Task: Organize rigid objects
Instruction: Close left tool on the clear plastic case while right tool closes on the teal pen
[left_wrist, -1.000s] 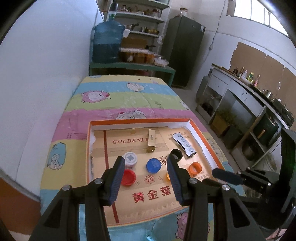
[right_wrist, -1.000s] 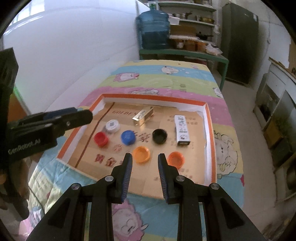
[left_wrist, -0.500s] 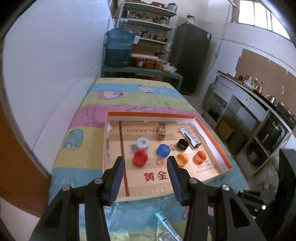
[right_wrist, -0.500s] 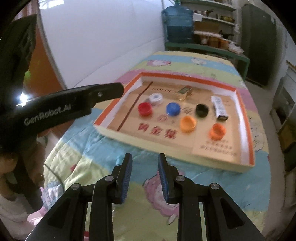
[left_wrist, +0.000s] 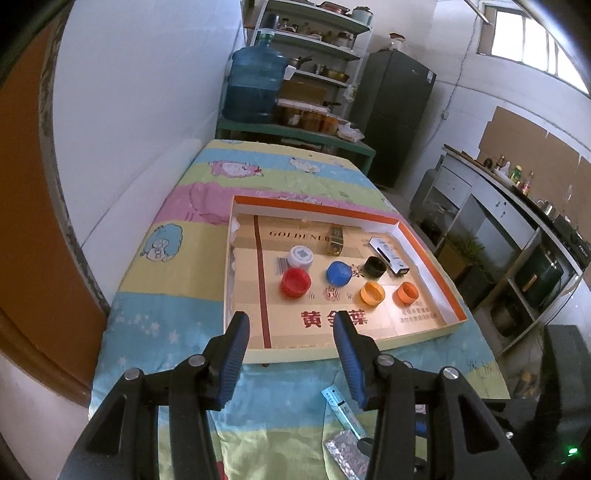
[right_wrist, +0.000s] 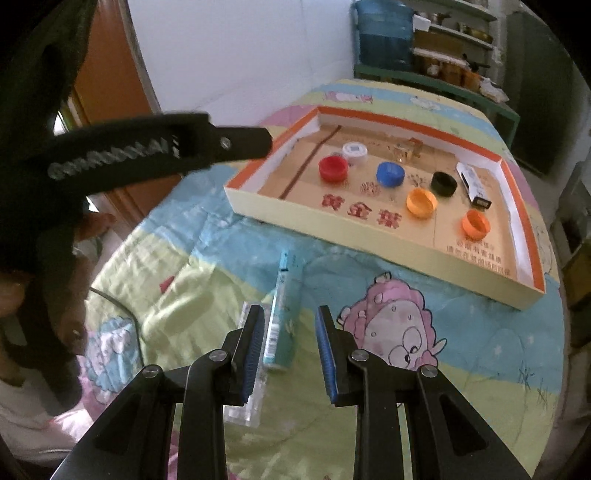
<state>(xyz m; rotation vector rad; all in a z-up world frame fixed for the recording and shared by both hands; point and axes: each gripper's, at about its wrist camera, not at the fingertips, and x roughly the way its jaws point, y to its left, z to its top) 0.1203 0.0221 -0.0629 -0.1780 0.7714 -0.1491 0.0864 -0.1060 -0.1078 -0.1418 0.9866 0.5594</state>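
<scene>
A shallow cardboard tray (left_wrist: 424, 338) with an orange rim lies on the bed; it also shows in the right wrist view (right_wrist: 369, 245). In it lie a red cap (left_wrist: 294, 282), white cap (left_wrist: 301, 256), blue cap (left_wrist: 338, 273), black cap (left_wrist: 375, 266), two orange caps (left_wrist: 372, 293) (left_wrist: 406, 292), a gold box (left_wrist: 335, 240) and a white box (left_wrist: 389, 254). A long teal box (right_wrist: 281, 314) lies on the quilt before the tray, beside a clear packet (right_wrist: 251, 387). My left gripper (left_wrist: 291, 350) is open and empty near the tray's front edge. My right gripper (right_wrist: 290, 343) is open just above the teal box.
The bed has a striped cartoon quilt (left_wrist: 177, 273) and stands against a white wall on the left. A water jug (left_wrist: 255, 86), shelves and a dark fridge (left_wrist: 395, 118) stand beyond the bed. A counter (left_wrist: 517, 206) runs along the right. A person's hand (right_wrist: 70, 321) shows at left.
Both grippers have pulled back from the tray toward the near end of the bed. The teal box and the clear packet have come into view under the right gripper.
</scene>
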